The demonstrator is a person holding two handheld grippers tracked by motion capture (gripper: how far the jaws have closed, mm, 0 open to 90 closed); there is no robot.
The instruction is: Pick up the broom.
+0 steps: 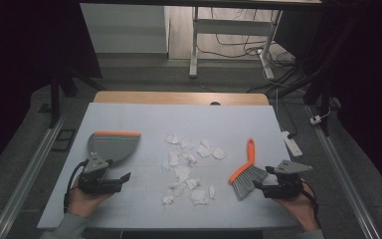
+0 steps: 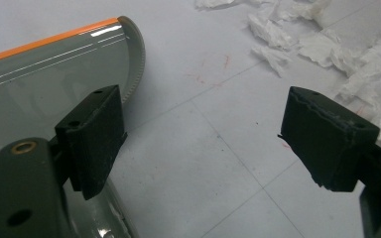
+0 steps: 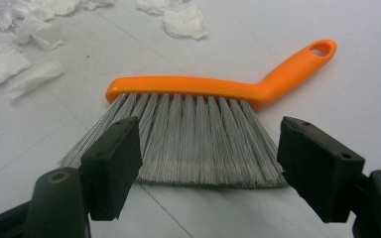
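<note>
While your two hands rest at the near edge of the table (image 1: 129,112), both tools stand with jaws spread wide and nothing between them. Your left gripper (image 1: 122,179) lies just in front of the dustpan (image 1: 112,145), which sits flat on the left side of the table with its orange lip turned away from you. In the left gripper view the dustpan (image 2: 39,84) runs behind and under the left jaw, while the right jaw hangs over bare table; whether the left jaw touches the pan you cannot tell from here.

Your right gripper (image 1: 257,186) points at the brush (image 1: 246,172), which lies on the right side with its grey bristles toward you and its orange handle angled away. In the right gripper view the brush (image 3: 203,134) lies on the table beyond the gap between the jaws, its bristle tips close to the pads but not pinched.

Between dustpan and brush, the paper scraps (image 1: 189,167) lie scattered across the middle of the table, apart from both grippers.
</note>
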